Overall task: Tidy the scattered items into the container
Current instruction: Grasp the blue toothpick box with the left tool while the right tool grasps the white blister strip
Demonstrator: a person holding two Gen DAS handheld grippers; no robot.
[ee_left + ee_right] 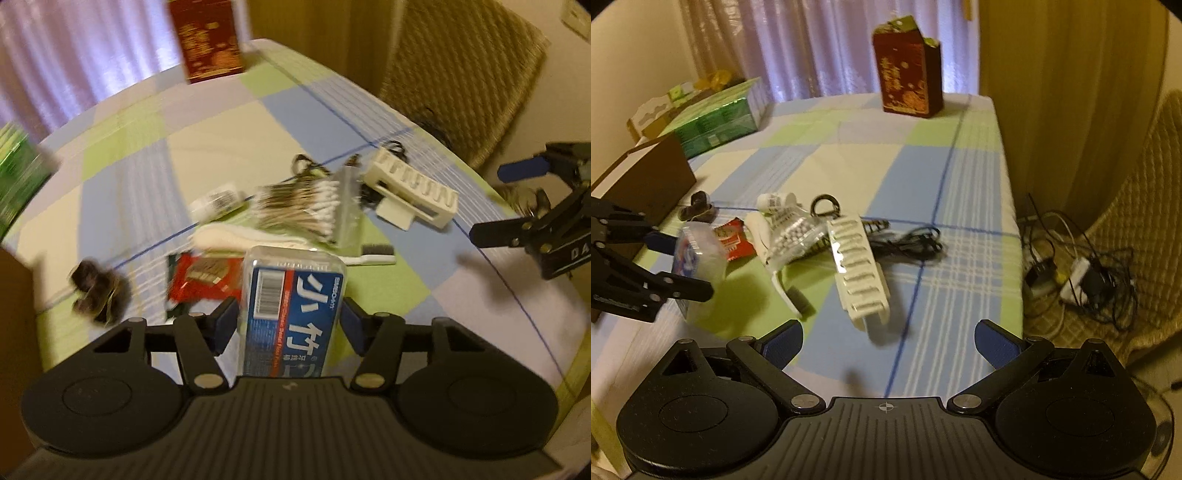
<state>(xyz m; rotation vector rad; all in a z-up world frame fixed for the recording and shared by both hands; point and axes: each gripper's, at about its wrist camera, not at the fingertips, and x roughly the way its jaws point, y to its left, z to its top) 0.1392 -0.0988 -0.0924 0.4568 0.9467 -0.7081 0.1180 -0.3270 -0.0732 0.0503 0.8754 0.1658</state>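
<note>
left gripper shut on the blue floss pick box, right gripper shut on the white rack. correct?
Only half. The right gripper is open and empty; the right wrist view shows the white rack lying on the table ahead of it. The left gripper does grip the floss pick box.

Items heaped mid-table, boxes along the far and left edges

On the table (849, 155), the slotted rack (858, 269) lies right of the cotton swab bag (794, 236), with the cable (908, 243) behind it and the toothbrush (786, 288) near its left. The snack packet (733, 240) lies left of the swabs; farther left stands the open box (646, 177). The tall carton (908, 70) stands at the far edge.
</note>
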